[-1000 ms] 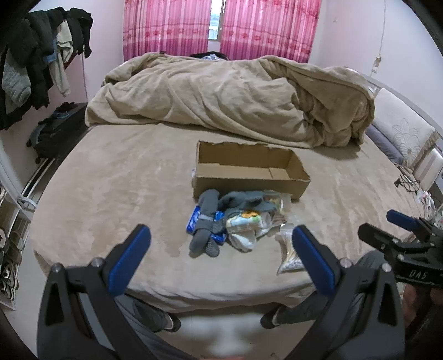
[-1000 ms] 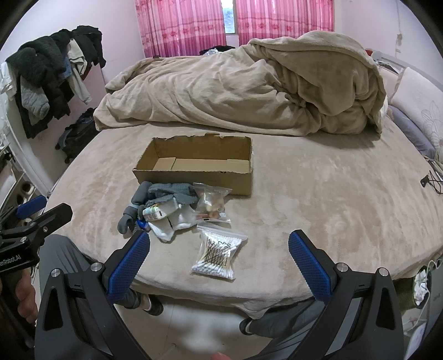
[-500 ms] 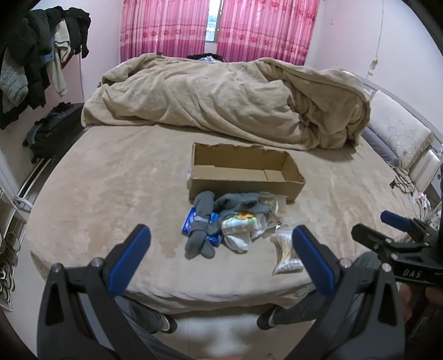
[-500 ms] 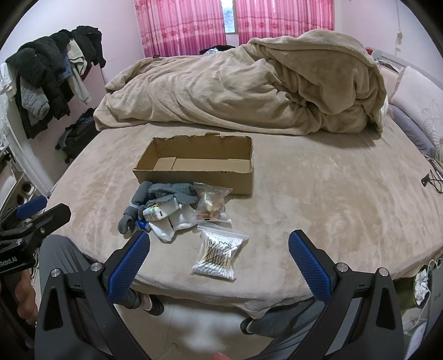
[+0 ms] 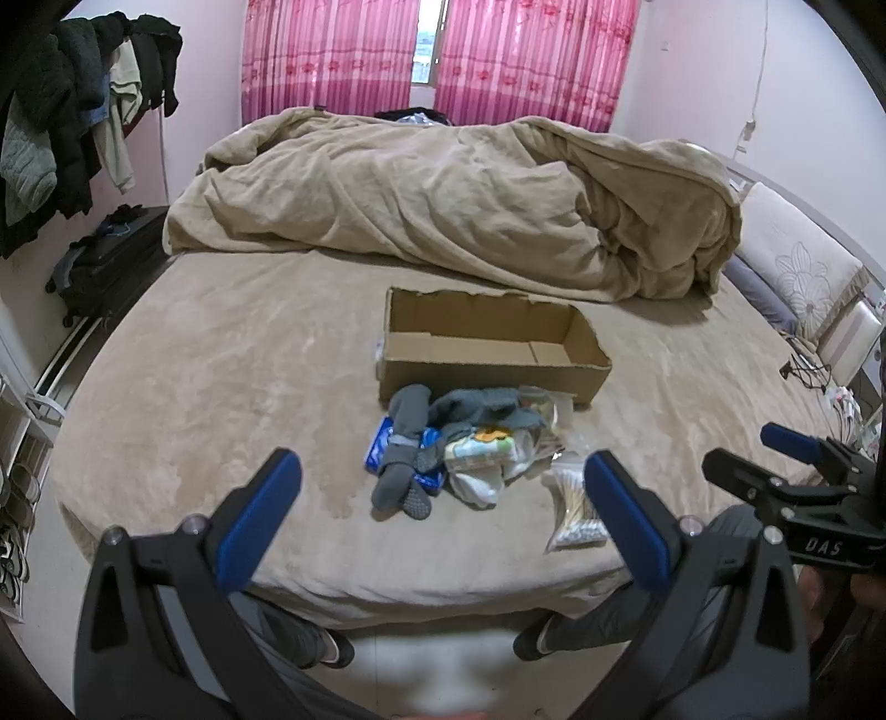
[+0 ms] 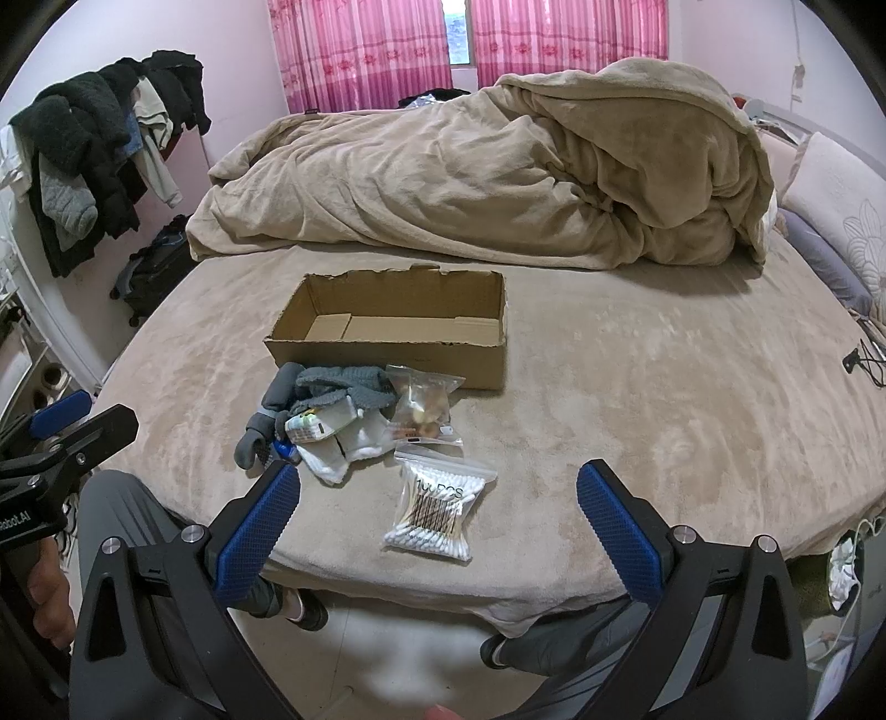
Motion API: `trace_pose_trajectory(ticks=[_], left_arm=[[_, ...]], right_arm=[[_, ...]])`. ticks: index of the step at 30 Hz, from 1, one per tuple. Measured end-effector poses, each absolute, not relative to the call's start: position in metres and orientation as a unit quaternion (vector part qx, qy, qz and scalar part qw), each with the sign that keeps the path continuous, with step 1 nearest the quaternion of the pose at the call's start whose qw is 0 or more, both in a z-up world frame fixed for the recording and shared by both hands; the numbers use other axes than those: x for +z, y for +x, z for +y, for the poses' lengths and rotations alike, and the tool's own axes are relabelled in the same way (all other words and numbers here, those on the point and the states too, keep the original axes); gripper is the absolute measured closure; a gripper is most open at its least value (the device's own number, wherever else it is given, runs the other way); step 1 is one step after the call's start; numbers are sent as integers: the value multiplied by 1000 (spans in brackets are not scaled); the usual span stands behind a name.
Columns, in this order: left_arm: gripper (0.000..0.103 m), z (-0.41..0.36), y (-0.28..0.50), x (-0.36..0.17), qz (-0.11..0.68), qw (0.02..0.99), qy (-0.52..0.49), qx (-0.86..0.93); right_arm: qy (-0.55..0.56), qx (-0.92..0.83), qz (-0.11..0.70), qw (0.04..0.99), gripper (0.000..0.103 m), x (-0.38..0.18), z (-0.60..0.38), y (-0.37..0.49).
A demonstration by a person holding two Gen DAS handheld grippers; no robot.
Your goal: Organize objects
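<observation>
Pale pink walls (image 5: 692,72), pink curtains (image 5: 332,61) parted on a strip of daylit window (image 5: 424,52), wide bed (image 6: 637,376) in tan plush, rumpled tan blanket (image 6: 470,183) behind, dark clothes (image 6: 88,160) hanging left, black suitcase (image 5: 105,271) below, flowered pillow (image 5: 792,260) right, pale floor (image 6: 398,659)

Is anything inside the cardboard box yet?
No, the box shows only its bare floor; the cotton swabs and socks lie on the bed in front.

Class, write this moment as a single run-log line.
left gripper: open, empty | right gripper: open, empty | cardboard box: empty | cotton swab bag: on bed
</observation>
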State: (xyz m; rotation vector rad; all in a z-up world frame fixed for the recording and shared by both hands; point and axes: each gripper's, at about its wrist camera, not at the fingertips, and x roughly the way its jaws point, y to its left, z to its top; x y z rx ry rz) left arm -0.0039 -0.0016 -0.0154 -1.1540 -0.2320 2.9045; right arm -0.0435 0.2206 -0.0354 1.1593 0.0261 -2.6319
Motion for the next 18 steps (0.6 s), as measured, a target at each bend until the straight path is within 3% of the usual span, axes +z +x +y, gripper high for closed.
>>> trace_pose_trajectory(ticks=[18], left_arm=[[0, -5, -6, -13, -76, 3, -365, 928]], right_arm=[[401, -907, 11, 130, 1, -34, 220, -44]])
